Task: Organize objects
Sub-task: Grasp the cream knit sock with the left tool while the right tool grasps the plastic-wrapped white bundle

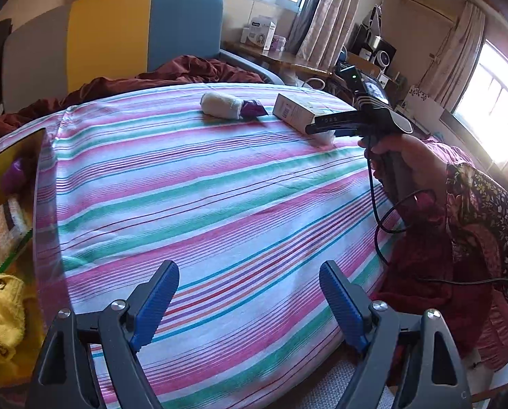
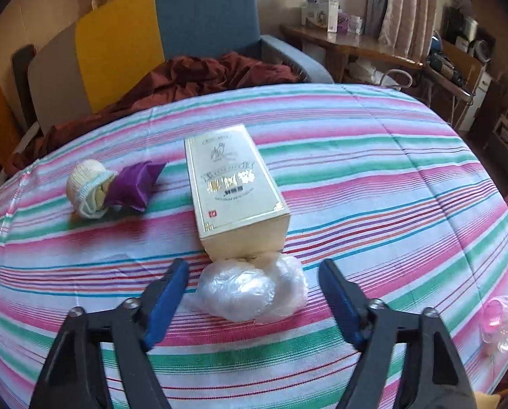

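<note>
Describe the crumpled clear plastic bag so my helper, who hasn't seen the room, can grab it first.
Start at the striped bedsheet and find the pale gold box lying flat on it. The clear plastic bag sits against the box's near end, between the open fingers of the right gripper. Unlike the rolled white sock and purple packet farther left, it is see-through and colourless.

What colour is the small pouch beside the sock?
Purple pouch, clearest in the right wrist view, touching the sock.
</note>
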Tool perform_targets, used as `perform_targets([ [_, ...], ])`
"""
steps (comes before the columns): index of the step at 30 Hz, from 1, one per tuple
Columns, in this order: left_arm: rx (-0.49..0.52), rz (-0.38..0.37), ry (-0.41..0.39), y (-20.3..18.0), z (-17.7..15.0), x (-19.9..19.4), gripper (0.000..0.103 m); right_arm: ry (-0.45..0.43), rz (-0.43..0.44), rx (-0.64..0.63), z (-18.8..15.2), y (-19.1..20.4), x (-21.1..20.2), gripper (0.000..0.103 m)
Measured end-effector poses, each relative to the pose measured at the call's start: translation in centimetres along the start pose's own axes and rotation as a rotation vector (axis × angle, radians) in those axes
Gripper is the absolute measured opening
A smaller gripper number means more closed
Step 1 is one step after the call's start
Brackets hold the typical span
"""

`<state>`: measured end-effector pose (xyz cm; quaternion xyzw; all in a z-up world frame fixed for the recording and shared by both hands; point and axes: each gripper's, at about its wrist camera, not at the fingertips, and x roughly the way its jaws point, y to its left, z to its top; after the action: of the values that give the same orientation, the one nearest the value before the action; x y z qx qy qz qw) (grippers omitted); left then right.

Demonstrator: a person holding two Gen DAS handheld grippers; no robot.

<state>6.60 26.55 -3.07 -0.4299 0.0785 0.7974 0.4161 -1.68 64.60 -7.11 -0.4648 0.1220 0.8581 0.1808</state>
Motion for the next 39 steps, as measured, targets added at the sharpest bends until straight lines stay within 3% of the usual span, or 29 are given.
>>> perform_targets([
  [2, 0.005, -0.003, 0.015, -0.3, -0.1, 0.5, 0.085, 0.027, -0.037, -0.019, -0.4, 0.2, 0.5, 0.059],
  [4, 0.013, 0.001, 0.028, -0.6, 0.0, 1.2, 0.085, 0.05, -0.03, -0.022, -0.6, 0.2, 0.7, 0.04],
  [13, -0.061, 0.038, 0.038, 1.2, 3.5, 3.7, 0.086, 0.121, 0.128, 0.003, -1.9, 2.0, -1.0, 0.039],
  [21, -0.077, 0.124, 0.034, 2.7, 10.9, 9.4, 0.086, 0.139, 0.154, 0.027, -1.8, 1.9, -1.0, 0.04],
  [25, -0.028, 0.214, 0.022, 2.7, 14.9, 12.8, 0.087, 0.146, 0.163, 0.041, -1.7, 1.8, -1.0, 0.04],
  [30, -0.011, 0.201, -0.018, 3.0, 19.1, 15.9, 0.087, 0.149, 0.16, 0.035, -1.6, 1.9, -1.0, 0.04],
  [33, 0.008, 0.165, -0.024, 3.0, 21.0, 18.1, 0.096, 0.151, 0.16, 0.032, -1.5, 1.8, -1.0, 0.041],
  [39, 0.073, 0.208, -0.02, 3.2, 22.2, 21.6, 0.101, 0.158, 0.171, 0.044, -1.1, 1.6, -1.0, 0.042],
])
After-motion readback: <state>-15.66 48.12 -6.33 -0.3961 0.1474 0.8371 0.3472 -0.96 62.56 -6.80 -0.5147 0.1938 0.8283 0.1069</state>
